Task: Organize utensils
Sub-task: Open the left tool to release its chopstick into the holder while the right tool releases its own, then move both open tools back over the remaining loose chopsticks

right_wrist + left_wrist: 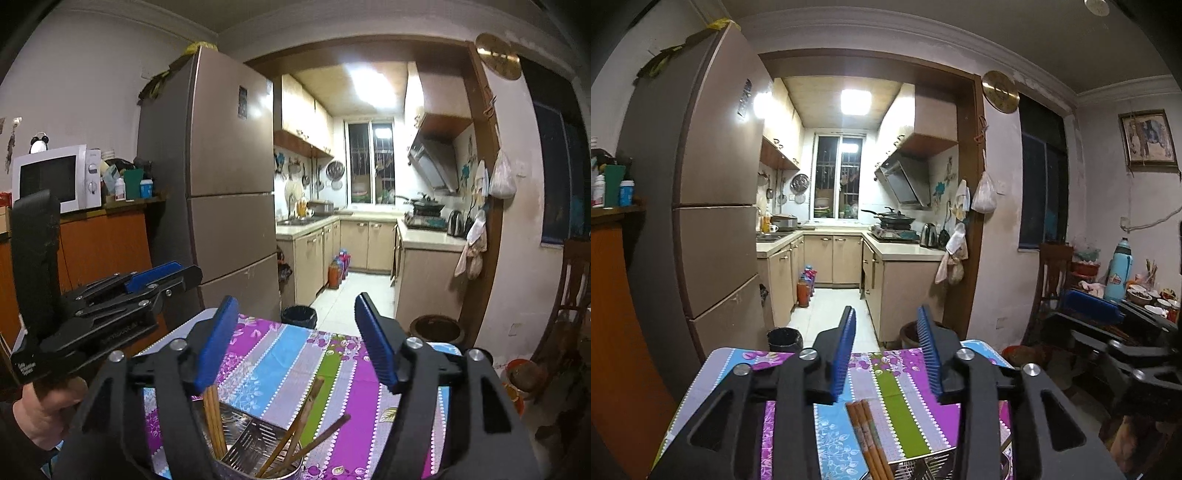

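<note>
A metal utensil holder [255, 448] with slotted walls stands on the striped floral tablecloth [280, 354] at the near edge. Several brown chopsticks [214, 417] stand in its left compartment, and more chopsticks [306, 421] lean to the right in another. My right gripper [297, 341] is open and empty, held above the holder. My left gripper [886, 354] is open and empty above the table; chopsticks [866, 439] and the holder's rim [916, 467] show below it. The left gripper also shows in the right wrist view [162, 277], and the right gripper in the left wrist view [1108, 321].
A tall brown fridge [221, 184] stands behind the table on the left, with a microwave [55, 177] on an orange cabinet. A black bin [299, 316] and a brown pot [437, 328] sit on the floor beyond the table. The kitchen doorway opens ahead. A wooden chair [1052, 280] stands at the right.
</note>
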`<state>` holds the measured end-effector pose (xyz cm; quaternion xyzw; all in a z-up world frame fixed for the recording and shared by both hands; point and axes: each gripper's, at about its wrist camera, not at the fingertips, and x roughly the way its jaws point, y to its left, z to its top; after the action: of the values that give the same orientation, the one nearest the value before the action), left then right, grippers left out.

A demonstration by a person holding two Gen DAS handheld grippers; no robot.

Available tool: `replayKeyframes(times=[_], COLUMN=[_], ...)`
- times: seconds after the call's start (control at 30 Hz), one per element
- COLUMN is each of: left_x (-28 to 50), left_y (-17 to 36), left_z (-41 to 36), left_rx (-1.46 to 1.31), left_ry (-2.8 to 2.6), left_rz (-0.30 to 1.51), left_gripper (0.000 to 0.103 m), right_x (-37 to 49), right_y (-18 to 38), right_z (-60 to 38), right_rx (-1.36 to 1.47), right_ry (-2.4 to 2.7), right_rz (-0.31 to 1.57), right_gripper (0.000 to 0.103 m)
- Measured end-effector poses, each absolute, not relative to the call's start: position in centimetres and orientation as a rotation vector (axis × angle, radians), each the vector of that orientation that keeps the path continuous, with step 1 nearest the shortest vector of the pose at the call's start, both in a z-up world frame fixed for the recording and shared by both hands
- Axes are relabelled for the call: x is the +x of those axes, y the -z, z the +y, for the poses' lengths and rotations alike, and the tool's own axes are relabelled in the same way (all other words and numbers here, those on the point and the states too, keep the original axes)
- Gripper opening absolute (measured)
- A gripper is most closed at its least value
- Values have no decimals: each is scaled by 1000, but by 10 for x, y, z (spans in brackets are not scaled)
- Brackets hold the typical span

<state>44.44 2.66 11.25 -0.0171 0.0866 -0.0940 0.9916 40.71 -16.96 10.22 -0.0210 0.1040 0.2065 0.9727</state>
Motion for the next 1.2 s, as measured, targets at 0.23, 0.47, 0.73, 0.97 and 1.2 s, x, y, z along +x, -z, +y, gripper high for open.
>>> replayKeyframes(times=[0.23,0.47,0.73,0.97,1.2], left_x=[394,335,263,214,183], left_y=[-107,-103,-97,-79,-64], left_z=[34,34,32,27,25], left_rx=[-32,-27,-16,2,-3], left_ry=[154,152,158,155,168], left_rz=[136,98,51,42,53], left_gripper=[48,59,70,75,77], right_x=[358,307,251,210,179], right_y=[-97,-90,-86,-69,-63], right_z=[-173,-168,-168,-173,-174], right_rx=[-57,-93,-92,-78,-76], right_ry=[-391,-389,-394,-387,-376], right_rz=[136,100,74,80,69], right_gripper=[76,82,86,87,90])
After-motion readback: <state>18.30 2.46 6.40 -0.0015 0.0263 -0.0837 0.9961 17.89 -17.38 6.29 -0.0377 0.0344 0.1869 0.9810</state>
